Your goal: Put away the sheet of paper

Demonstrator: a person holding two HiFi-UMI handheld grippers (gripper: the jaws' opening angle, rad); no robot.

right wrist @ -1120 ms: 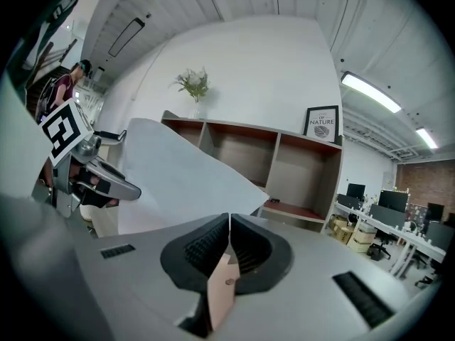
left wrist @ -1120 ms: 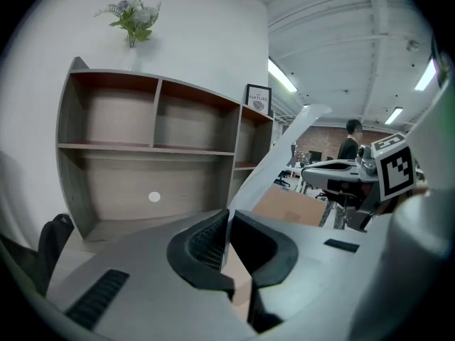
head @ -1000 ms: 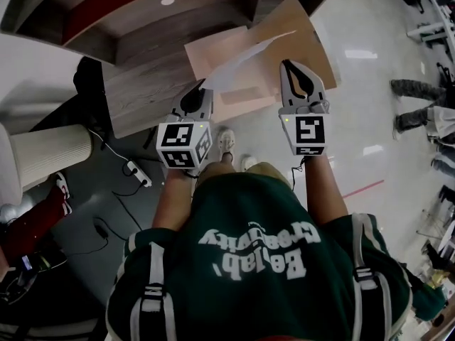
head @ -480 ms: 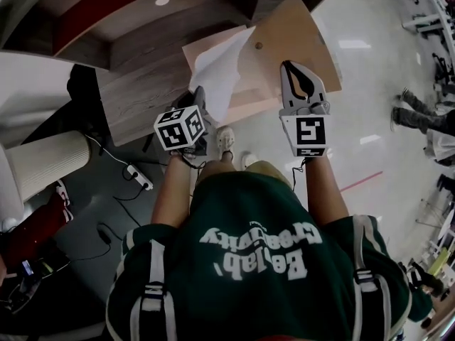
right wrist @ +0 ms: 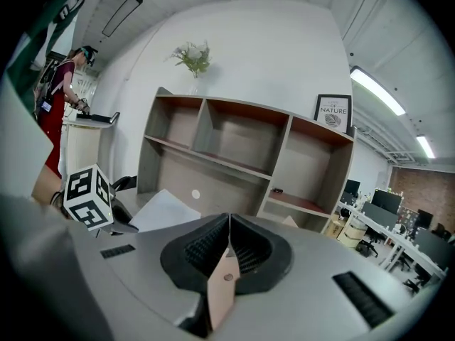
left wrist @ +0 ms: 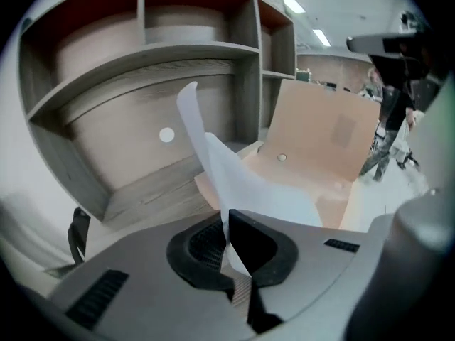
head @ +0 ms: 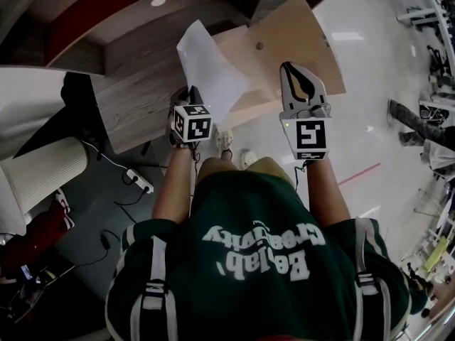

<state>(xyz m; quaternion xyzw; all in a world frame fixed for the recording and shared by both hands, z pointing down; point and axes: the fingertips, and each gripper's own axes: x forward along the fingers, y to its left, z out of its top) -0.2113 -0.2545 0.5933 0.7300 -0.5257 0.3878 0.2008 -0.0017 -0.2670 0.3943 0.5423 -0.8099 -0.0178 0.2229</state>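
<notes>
A white sheet of paper (head: 205, 66) stands up from my left gripper (head: 190, 96), whose jaws are shut on its lower edge. In the left gripper view the paper (left wrist: 224, 172) rises and curls between the black pads (left wrist: 202, 244) of the left gripper (left wrist: 227, 217). Beyond it lies an open tan folder (left wrist: 320, 137). My right gripper (head: 291, 68) is shut on the raised flap of the folder (head: 284, 38). In the right gripper view the tan flap edge (right wrist: 220, 290) sits pinched in the right gripper (right wrist: 229, 222), with the paper (right wrist: 163, 210) at the left.
A grey wooden shelf unit (head: 121, 41) with red-backed compartments stands behind the folder, above a desk surface (head: 131, 101). A power strip (head: 139, 181) and cables lie on the dark floor at the left. A person (right wrist: 60, 98) stands at a far counter, and another person's legs (head: 419, 123) show at the right.
My left gripper has turned and dropped lower and closer to me. The paper has swung from lying flat towards the right to standing up on the left. The right gripper has hardly moved.
</notes>
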